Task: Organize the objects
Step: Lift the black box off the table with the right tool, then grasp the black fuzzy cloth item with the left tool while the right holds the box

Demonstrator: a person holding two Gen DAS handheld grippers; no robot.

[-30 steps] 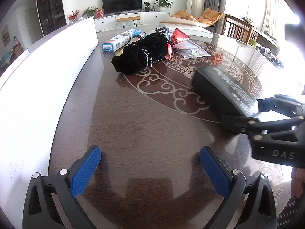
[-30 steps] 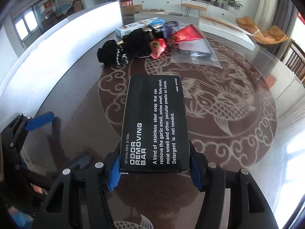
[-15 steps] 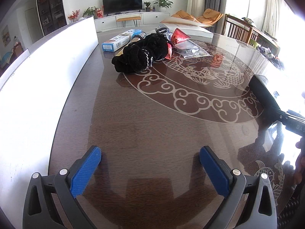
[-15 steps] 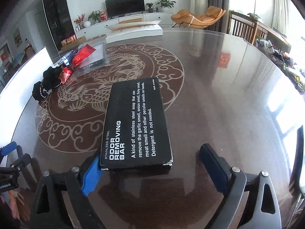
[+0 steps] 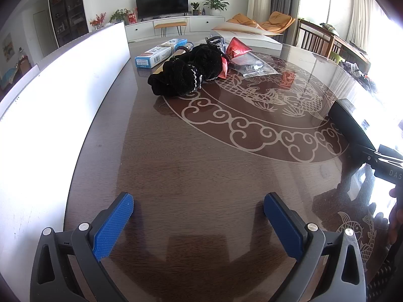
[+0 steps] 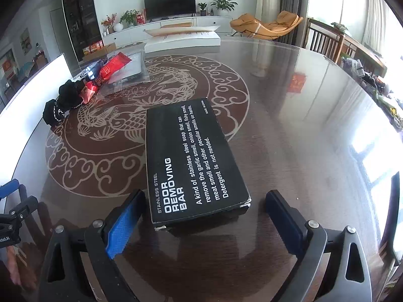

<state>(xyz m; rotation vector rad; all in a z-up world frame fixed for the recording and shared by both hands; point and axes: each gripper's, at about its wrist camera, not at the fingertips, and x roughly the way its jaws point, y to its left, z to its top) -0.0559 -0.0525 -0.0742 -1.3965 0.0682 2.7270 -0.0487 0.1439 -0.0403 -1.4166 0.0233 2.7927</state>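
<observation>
Soap-bar box (image 6: 191, 161) lies flat near surface (image 6: 302, 125) right edge, set apart from the clutter. Right gripper (image 6: 204, 216) fingers, just opening, straddle it untouching; left gripper (image 5: 199, 224) fingers spread, empty.

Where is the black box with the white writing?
In the right wrist view, the black box lies flat on the table, near the middle, between the right gripper's open blue fingers without touching them, right of the black fuzzy thing.

black box (image 6: 191, 161), white lettering
</observation>
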